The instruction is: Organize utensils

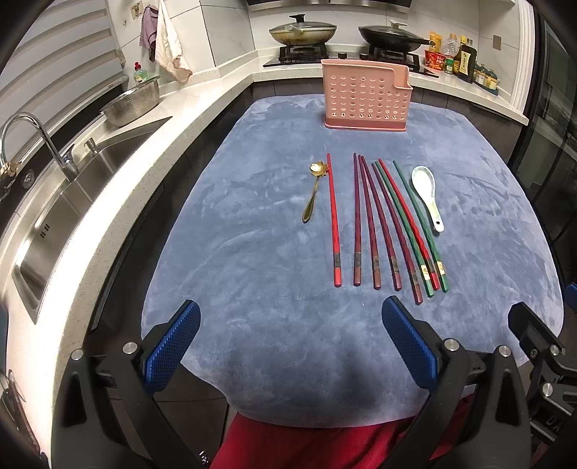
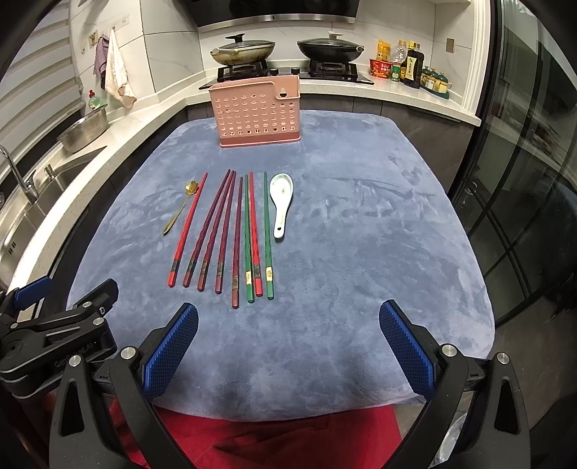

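Several chopsticks [image 1: 375, 223] [image 2: 230, 231], red, maroon and green, lie side by side on the blue cloth [image 1: 252, 252] [image 2: 360, 234]. A gold flower-shaped spoon [image 1: 313, 191] [image 2: 180, 209] lies left of them, a white ceramic spoon [image 1: 429, 194] [image 2: 281, 202] right of them. A pink perforated utensil holder [image 1: 366, 95] [image 2: 256, 112] stands upright at the far edge. My left gripper [image 1: 290, 314] is open and empty near the cloth's front edge. My right gripper [image 2: 288, 317] is open and empty, just short of the chopstick handles.
A steel sink [image 1: 54, 216] and colander [image 1: 133, 101] are on the counter at left. A stove with two lidded pans [image 1: 339, 32] and bottles [image 2: 411, 65] stand behind. A glass door [image 2: 523, 180] is at right. Red fabric [image 2: 274, 440] lies below the cloth's front edge.
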Motion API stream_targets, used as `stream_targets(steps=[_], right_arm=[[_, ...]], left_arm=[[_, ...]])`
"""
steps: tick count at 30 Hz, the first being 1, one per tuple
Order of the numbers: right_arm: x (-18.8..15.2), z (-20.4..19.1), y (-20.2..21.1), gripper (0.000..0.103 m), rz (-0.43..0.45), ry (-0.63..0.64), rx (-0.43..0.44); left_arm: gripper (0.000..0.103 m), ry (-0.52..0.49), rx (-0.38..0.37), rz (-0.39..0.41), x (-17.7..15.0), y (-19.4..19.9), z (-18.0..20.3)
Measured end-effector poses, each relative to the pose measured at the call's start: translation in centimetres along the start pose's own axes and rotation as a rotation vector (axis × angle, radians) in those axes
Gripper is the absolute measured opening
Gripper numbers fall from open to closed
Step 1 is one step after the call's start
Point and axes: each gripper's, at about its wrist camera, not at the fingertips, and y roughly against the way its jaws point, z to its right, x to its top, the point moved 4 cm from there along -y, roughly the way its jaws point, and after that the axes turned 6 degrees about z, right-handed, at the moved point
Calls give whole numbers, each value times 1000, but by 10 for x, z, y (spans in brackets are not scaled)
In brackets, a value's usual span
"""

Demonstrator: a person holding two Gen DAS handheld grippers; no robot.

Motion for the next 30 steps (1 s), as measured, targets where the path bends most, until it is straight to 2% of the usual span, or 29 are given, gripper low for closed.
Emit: stream_targets(steps=[6, 13, 23, 28, 30], right_arm=[[6, 3, -4, 96, 1, -4, -2], [22, 15, -33, 96, 0, -54, 3], [47, 10, -96, 84, -51, -43, 29], [53, 3, -122, 71, -71, -38, 43], [55, 2, -132, 63, -82, -43, 50]], left_arm=[[96, -1, 4, -13, 6, -11, -2], [96, 19, 12, -40, 14, -36, -6], [96, 88, 43, -71, 33, -91, -28], [96, 113, 46, -87, 41, -113, -33], [96, 112, 46, -93, 43, -119, -32]])
